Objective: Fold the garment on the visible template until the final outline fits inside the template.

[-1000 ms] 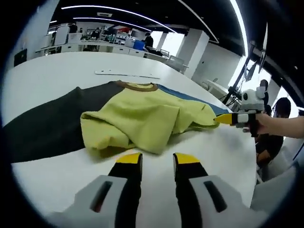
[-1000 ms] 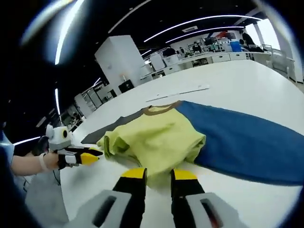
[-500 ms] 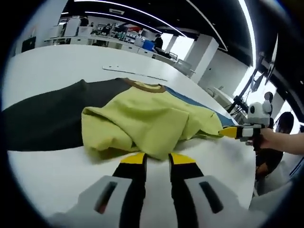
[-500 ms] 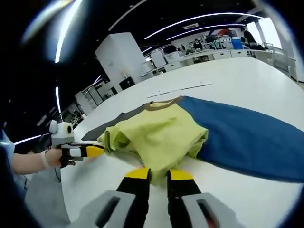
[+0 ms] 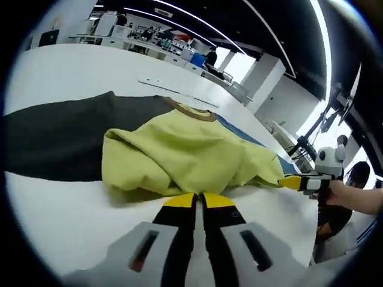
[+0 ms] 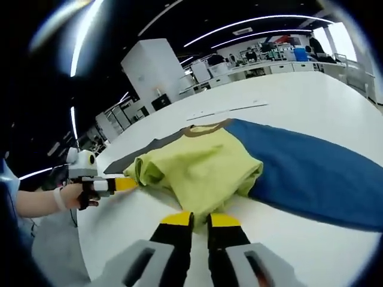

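Observation:
A yellow-green garment [image 5: 185,155] [image 6: 197,170] with a brown collar [image 5: 191,112] lies bunched and folded over on the white table [image 5: 72,66]. A dark grey stretch [image 5: 54,140] and a blue stretch [image 6: 311,173] lie flat on either side of it. My left gripper [image 5: 198,202] is at the garment's near hem, jaws pressed together on the cloth edge. In the right gripper view it shows at the garment's left corner [image 6: 122,184]. My right gripper [image 6: 200,219] pinches the opposite hem. In the left gripper view it shows at the right corner [image 5: 290,182].
A thin white strip [image 5: 173,88] [image 6: 227,110] lies on the table beyond the collar. A person's hand [image 5: 347,194] [image 6: 42,203] holds each far gripper. Desks, pillars and equipment stand far behind the table. Bare white tabletop [image 6: 299,89] surrounds the garment.
Both grippers moved forward to the garment's hem. Their jaws went from open to closed on the cloth edge. The garment itself has barely shifted.

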`<control>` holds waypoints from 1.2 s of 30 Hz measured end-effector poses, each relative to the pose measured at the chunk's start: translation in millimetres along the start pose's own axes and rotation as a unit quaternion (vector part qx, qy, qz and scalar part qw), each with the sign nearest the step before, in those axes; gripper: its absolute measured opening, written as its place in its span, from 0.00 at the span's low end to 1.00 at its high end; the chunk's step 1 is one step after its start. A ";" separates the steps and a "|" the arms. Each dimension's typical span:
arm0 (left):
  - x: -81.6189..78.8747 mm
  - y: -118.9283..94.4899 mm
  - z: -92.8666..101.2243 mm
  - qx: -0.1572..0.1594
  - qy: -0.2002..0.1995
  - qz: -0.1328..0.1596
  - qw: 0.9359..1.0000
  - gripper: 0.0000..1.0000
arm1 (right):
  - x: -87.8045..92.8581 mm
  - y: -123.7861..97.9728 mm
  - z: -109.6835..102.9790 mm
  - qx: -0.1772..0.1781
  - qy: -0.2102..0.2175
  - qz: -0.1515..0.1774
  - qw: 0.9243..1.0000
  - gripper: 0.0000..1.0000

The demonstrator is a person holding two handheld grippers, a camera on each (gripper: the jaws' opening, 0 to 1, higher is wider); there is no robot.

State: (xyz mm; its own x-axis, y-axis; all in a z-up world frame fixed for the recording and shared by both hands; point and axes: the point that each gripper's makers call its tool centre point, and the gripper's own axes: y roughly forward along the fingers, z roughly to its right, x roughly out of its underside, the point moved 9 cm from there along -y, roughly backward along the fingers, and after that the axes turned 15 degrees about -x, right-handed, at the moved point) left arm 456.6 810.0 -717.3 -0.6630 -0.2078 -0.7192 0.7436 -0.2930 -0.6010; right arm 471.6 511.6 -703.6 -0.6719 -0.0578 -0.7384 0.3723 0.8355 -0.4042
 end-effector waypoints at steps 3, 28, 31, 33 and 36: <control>-0.5 -0.1 0.4 0.002 -0.006 -0.001 1.000 0.00 | 0.4 -0.3 -0.2 0.000 -0.001 -0.002 1.000 0.04; -7.8 0.6 17.0 -0.037 0.205 0.059 0.976 0.17 | 3.9 1.5 -0.8 -0.005 0.009 -0.001 1.000 0.01; -7.3 3.3 21.5 -0.035 0.231 0.061 0.970 0.14 | 3.6 0.7 -1.0 -0.007 0.013 0.001 1.000 0.00; -6.3 6.2 20.0 -0.041 0.242 0.058 0.968 0.12 | 3.5 0.0 -1.0 -0.008 0.014 0.002 1.000 0.00; -6.0 5.5 18.8 -0.046 0.236 0.053 0.969 0.04 | 3.3 -1.4 -0.4 -0.007 0.017 0.004 1.000 0.00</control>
State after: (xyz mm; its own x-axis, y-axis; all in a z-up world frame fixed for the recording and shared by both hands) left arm 463.1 792.1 -709.8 -0.4844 0.2248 -0.8455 0.8248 -0.2047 -0.5270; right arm 468.5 510.4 -705.3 -0.6900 -0.0335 -0.7231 0.3684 0.8436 -0.3906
